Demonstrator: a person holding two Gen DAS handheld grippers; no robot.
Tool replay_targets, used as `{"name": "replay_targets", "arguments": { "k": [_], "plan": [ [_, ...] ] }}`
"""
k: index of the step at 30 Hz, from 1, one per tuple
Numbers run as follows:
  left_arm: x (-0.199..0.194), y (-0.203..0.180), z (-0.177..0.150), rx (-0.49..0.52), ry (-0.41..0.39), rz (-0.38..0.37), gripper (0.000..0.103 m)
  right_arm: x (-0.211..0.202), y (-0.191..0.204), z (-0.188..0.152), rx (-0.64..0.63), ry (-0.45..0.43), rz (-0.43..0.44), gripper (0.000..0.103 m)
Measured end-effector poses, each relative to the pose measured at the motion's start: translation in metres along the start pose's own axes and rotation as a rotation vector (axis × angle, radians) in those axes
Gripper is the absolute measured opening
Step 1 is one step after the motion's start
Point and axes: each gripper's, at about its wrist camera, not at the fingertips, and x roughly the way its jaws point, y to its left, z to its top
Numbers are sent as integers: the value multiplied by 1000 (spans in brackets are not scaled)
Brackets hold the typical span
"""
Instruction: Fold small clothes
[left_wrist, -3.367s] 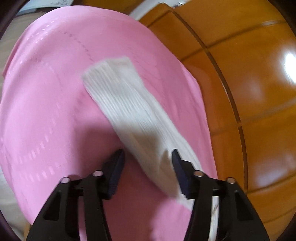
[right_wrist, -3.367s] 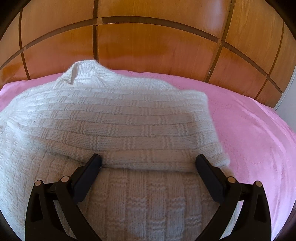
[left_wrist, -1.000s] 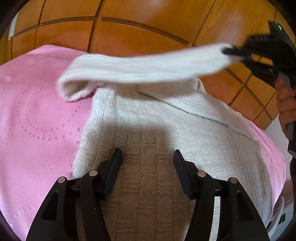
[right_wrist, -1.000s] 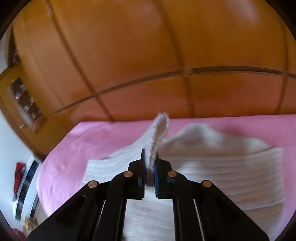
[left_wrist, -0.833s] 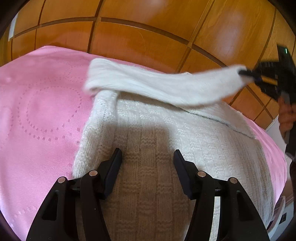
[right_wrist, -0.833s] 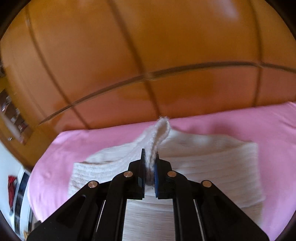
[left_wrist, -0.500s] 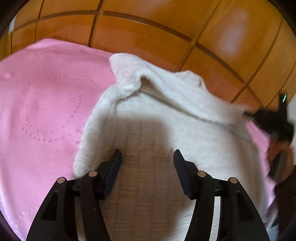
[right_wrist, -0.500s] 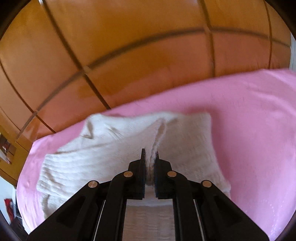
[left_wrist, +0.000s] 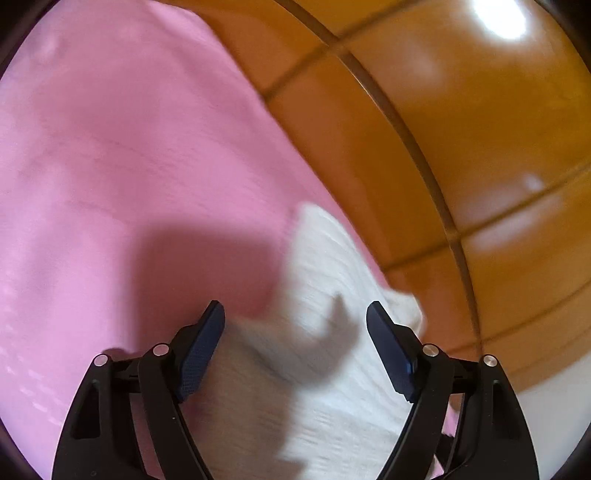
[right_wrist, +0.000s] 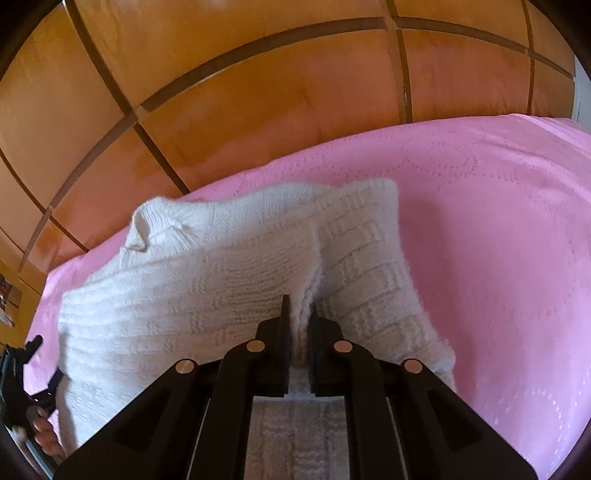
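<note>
Where half a second ago our left wrist view looked across the whole white sweater (left_wrist: 325, 354) toward the headboard, it now swings sideways and blurs, so that only a corner of the knit shows low in the frame, lying on the pink bedspread (left_wrist: 122, 155). Our left tool (left_wrist: 295, 321) hangs above that corner with its jaws wide apart and nothing between them. We judge that this hand has pulled off to the garment's side, perhaps toward the next edge to fold. The wooden headboard (left_wrist: 461, 140) curves along the right of this view; nothing lies between the tool and the cloth.

Through the right wrist view, the sleeve (right_wrist: 306, 295) that was stretched high in the air a second ago has come down across the sweater's body. Our right tool (right_wrist: 297, 314) stays clamped on the end of it, jaws nearly together with a ridge of knit pinched between. The sweater lies flat in the middle of the bedspread, collar (right_wrist: 147, 225) toward the headboard, and the sleeve now rests over the chest panel. We take it the sleeve fold is laid and only needs releasing. At the far left edge we glimpse the left tool, beside the garment's side. Nothing else sits on the bed. The main risk we see is the fuzzy knit dragging back with the jaws on release.
</note>
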Motion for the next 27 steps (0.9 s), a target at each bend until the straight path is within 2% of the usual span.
{"name": "replay_targets", "arguments": {
  "k": [3,6,8,16,17,19,21,22,23,25,27],
  "plan": [
    [-9,7,1,8,16,-10,73,-2,0,0,2,-2,4,6],
    [-26,-1,0,53,-14,9,73,-11,1,-1,-6,-10,14,6],
    [-35,-16,-1,132,-28,5,73,-16,2,-2,-10,-16,21,6],
    [-16,-68,-10,339,-5,22,73,-40,4,-6,6,-41,69,6],
    [-9,-75,-14,378,14,31,73,-39,4,-7,-2,-34,58,6],
    [10,-81,-25,466,60,121,73,-27,-2,-9,-2,-4,8,7],
    [25,-74,-30,477,102,195,70,-22,-8,-10,10,-2,12,13],
    [28,-70,-30,475,108,217,70,-26,-9,-11,8,-23,10,22],
    [27,-70,-30,474,100,223,70,-30,-9,-11,1,-38,-6,37],
    [19,-63,-24,441,86,202,70,-41,-4,-12,-21,-76,-20,46],
    [9,-55,-12,384,65,166,70,-52,8,-12,-78,-115,-14,49]
  ]
}}
